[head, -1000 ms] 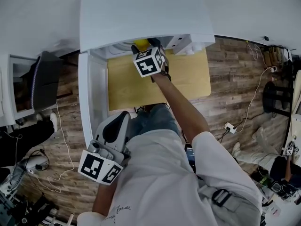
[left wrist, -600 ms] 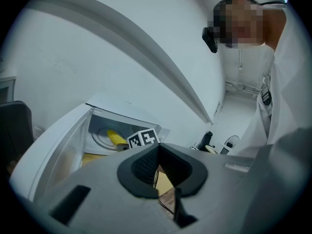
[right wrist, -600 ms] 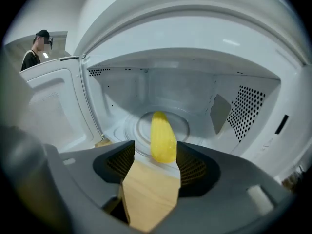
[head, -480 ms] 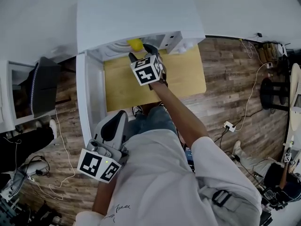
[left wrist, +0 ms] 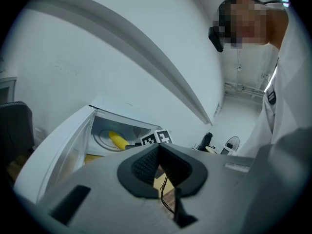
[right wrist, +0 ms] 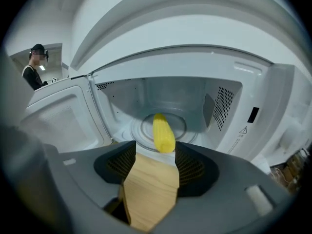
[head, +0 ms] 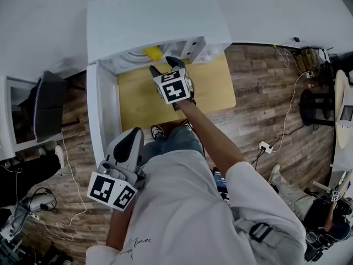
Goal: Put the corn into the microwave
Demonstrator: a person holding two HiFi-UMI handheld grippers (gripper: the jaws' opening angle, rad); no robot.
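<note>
The yellow corn lies on the glass turntable inside the open white microwave. In the right gripper view the corn rests just beyond the jaw tips, untouched. My right gripper hovers in front of the microwave's mouth, above the wooden table, open. Its jaws have just been closing a little, and nothing is between them. My left gripper hangs low by the person's hip, shut and empty. From there the corn shows in the cavity.
The microwave door stands swung open at the left of the table. A second appliance with a dark door is further left. Cables and a power strip lie on the wood floor. Another person stands in the background.
My right gripper has drawn back from the corn and out of the microwave's mouth, toward the person. The corn stays on the turntable. The left gripper has hardly moved.
</note>
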